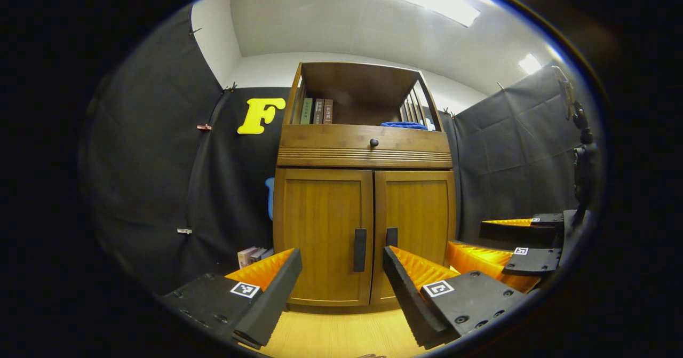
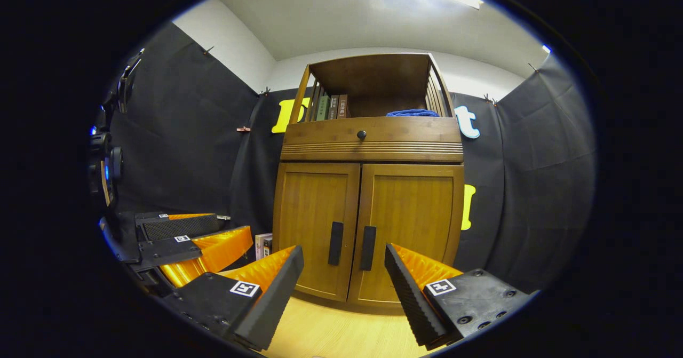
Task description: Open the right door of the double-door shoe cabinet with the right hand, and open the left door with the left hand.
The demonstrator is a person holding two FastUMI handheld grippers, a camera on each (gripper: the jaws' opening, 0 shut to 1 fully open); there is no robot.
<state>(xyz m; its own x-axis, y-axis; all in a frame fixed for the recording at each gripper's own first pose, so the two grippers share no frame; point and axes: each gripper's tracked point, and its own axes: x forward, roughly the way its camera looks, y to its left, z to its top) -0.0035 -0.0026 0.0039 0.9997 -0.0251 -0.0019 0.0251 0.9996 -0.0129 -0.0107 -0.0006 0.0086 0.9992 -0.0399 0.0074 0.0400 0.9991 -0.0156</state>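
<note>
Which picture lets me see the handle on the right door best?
The right gripper view: the right door's handle shows whole, between the open tool's fingers. In the left gripper view that handle is cut off at the bottom by a finger of that tool.

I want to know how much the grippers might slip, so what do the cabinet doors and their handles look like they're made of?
Both doors, left door and right door, look like wood or wood veneer: warm brown, fine vertical grain, a soft sheen suggesting a smooth varnish. The left handle and right handle are dark, plain vertical bars, matte; metal or plastic, I cannot tell.
</note>
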